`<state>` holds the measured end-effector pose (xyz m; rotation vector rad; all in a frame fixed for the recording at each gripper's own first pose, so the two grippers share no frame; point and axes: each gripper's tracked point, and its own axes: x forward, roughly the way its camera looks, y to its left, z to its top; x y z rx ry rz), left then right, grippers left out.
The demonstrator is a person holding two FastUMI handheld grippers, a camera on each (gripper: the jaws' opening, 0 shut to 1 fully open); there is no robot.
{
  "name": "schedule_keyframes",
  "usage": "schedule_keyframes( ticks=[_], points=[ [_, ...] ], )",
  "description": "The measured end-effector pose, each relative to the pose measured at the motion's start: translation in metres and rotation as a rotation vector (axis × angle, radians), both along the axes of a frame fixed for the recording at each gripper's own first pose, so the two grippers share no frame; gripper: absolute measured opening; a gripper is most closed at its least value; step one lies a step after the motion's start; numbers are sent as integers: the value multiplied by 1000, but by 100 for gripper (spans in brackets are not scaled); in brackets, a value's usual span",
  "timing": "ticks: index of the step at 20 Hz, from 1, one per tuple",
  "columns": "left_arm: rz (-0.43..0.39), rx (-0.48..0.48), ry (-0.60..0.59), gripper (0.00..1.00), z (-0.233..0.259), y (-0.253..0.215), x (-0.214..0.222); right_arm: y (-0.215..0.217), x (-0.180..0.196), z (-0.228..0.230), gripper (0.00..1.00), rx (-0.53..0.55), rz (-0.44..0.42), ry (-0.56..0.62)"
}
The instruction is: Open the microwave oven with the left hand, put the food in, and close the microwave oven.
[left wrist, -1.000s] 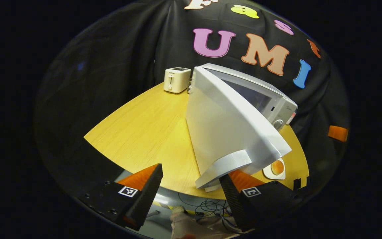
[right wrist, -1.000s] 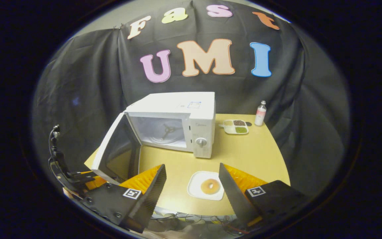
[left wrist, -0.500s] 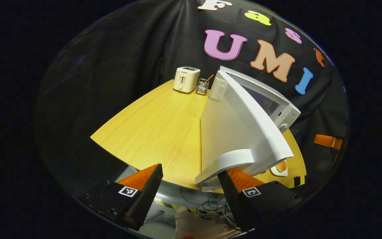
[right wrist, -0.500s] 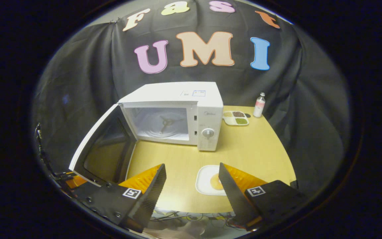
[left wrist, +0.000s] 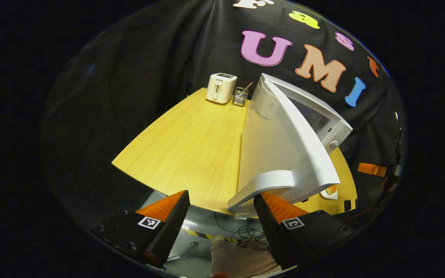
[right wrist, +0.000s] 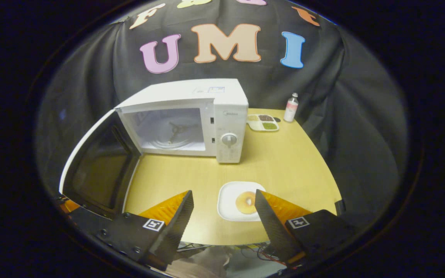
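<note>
Since the earlier frame, the microwave (right wrist: 191, 116) door (right wrist: 95, 162) swings wider; opening is done. The food (right wrist: 245, 201) sits on its plate (right wrist: 226, 200) on the table, not loaded. Left gripper (left wrist: 220, 220) and right gripper (right wrist: 222, 220) are both released.

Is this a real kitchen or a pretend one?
Probably a pretend kitchen set up for practice. A microwave with its door open, a toaster and a plate with a doughnut sit on a wooden table, with black cloth hung behind instead of walls.
</note>
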<state>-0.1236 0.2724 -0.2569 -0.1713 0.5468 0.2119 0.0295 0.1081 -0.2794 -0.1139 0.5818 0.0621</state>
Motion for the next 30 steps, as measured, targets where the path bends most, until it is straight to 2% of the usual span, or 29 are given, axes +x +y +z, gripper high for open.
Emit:
schedule_keyframes(
  ticks=[3, 6, 7, 8, 14, 15, 16, 20, 21, 22, 23, 24, 27, 28, 29, 30],
  points=[
    [81, 48, 32, 98, -1, 20, -14, -16, 14, -22, 99, -9, -6, 48],
    [210, 59, 31, 98, 6, 46, -27, -32, 29, -51, 99, -6, -5, 124],
    [253, 54, 18, 98, 10, 52, -30, -38, 33, -60, 99, -9, -2, 145],
    [295, 55, 3, 98, 15, 58, -31, -43, 37, -69, 93, -11, 1, 175],
    [547, 189, -107, 98, 64, 96, -48, -61, 50, -127, 94, -2, 44, 362],
    [568, 204, -121, 97, 71, 97, -50, -62, 51, -134, 94, -2, 50, 385],
    [587, 217, -138, 97, 76, 96, -47, -62, 53, -140, 100, 0, 59, 412],
    [632, 239, -212, 97, 99, 91, -45, -64, 60, -159, 100, -30, 91, 484],
    [632, 238, -230, 97, 104, 86, -43, -65, 62, -161, 93, -42, 95, 494],
    [634, 233, -243, 97, 109, 80, -42, -67, 64, -165, 100, -51, 95, 501],
    [635, 228, -250, 97, 111, 75, -39, -68, 65, -168, 93, -58, 91, 511],
    [635, 228, -256, 95, 113, 71, -36, -71, 67, -171, 99, -65, 84, 519],
    [629, 231, -279, 97, 118, 67, -31, -68, 72, -176, 99, -43, 78, 526],
    [629, 225, -276, 97, 115, 67, -29, -70, 74, -176, 94, -48, 76, 522],
    [631, 217, -274, 97, 111, 67, -28, -70, 73, -176, 98, -45, 77, 523],
    [631, 205, -273, 96, 110, 67, -28, -68, 74, -176, 91, -41, 76, 523]
  ],
)
